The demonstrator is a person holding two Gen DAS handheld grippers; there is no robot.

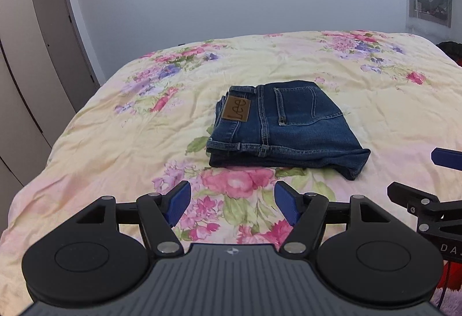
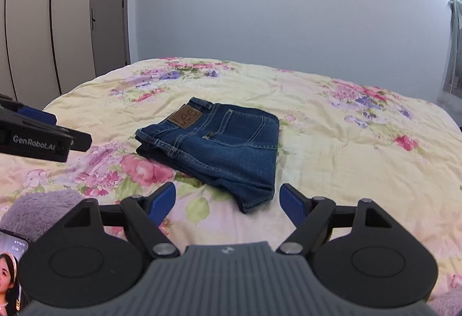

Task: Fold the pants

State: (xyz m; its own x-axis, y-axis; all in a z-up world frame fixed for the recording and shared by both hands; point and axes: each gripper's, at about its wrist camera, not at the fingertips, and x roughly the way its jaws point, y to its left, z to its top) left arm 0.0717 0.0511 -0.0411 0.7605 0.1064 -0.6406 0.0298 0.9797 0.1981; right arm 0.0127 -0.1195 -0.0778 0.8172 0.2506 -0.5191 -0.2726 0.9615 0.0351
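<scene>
With our left gripper [image 1: 232, 205] and right gripper [image 2: 228, 205] both spread and empty just short of them, we judge the folded jeans [image 1: 284, 125] mid-bed on the floral quilt [image 1: 375, 114] heavy, stiff, unslippery denim, best gripped at the thick waistband edge [image 1: 231, 146].

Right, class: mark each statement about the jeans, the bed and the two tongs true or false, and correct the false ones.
1. The jeans lie folded on the bed. True.
2. The left tongs grip the jeans. False: they are open, short of the jeans, holding nothing.
3. A brown label shows on the jeans. True.
4. The bedcover is plain white. False: it is pale yellow with flowers.
5. The right tongs are shut. False: they stand open, empty.
</scene>
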